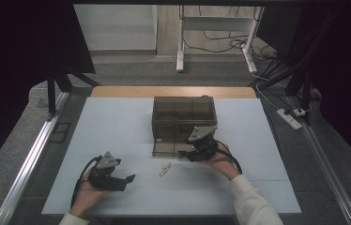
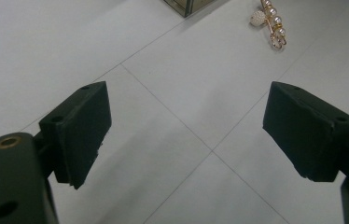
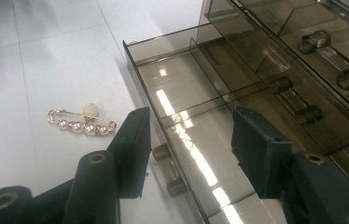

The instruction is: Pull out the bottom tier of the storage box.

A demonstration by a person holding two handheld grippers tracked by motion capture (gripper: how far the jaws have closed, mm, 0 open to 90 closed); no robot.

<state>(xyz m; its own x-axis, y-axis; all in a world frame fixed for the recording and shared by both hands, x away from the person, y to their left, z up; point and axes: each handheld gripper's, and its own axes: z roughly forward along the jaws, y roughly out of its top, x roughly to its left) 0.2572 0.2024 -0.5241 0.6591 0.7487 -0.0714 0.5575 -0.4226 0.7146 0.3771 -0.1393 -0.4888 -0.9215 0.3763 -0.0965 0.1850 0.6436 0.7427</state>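
A gold brooch with pearls (image 1: 165,169) lies on the white table between my two grippers. It appears at the top right of the left gripper view (image 2: 270,23) and left of the drawer in the right gripper view (image 3: 83,120). A smoky clear drawer box (image 1: 183,115) stands mid-table with its bottom drawer (image 3: 186,93) pulled out and empty. My right gripper (image 3: 193,149) is open at the drawer's front, its jaws either side of the front wall by the small handle (image 3: 168,172). My left gripper (image 2: 186,135) rests open over bare table, nothing between its jaws.
The drawer has dividers forming several compartments. Upper drawers (image 3: 331,56) of the box are closed, each with a bar handle. The white mat (image 1: 117,122) covers the table. A wooden strip (image 1: 173,91) runs behind the box. Power strip and cables (image 1: 288,117) lie on the floor at right.
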